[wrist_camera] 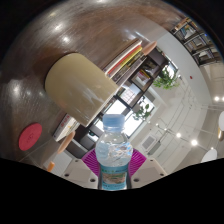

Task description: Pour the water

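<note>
A clear plastic water bottle [113, 152] with a pale cap and a blue-green label stands between my fingers, and both magenta pads [90, 160] press on its sides. My gripper [113, 165] holds it upright in front of the lens. A beige cylindrical cup [82, 82] shows beyond the bottle, up and to the left of its cap, looking tilted with its side toward me. No water is seen flowing.
A red round object [31, 135] lies to the left on a dark surface. Beyond are shelves with books [140, 72], a green potted plant [166, 77], a white chair [68, 128] and a bright ceiling with lights.
</note>
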`<state>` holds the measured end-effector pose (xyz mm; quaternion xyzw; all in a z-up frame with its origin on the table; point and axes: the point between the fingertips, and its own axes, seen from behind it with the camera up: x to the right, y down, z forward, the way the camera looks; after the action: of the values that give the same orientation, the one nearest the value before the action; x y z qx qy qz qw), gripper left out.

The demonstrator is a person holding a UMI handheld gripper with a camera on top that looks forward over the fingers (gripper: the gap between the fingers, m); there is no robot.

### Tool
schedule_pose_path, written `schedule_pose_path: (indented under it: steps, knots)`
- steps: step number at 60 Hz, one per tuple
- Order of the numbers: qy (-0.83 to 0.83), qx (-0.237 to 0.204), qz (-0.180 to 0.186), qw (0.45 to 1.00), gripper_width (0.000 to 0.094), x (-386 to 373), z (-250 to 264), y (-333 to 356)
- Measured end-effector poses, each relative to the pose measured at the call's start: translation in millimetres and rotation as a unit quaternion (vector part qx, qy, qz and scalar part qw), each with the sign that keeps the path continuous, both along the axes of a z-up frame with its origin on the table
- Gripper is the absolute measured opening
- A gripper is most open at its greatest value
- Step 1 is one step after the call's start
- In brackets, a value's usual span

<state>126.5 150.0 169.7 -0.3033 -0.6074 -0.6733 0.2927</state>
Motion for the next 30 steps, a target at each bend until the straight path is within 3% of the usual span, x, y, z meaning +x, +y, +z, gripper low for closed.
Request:
schedule_pose_path:
  steps: [17,24,30]
  knots:
    - [0.019,0.009,-0.01,1.0,0.0334,11,2,4]
    - [0.171,0.028,-0.009,0.985,0.0336,16,25,-3]
    - [0.36,0.043,-0.012,0.932,0.0336,22,47,-13]
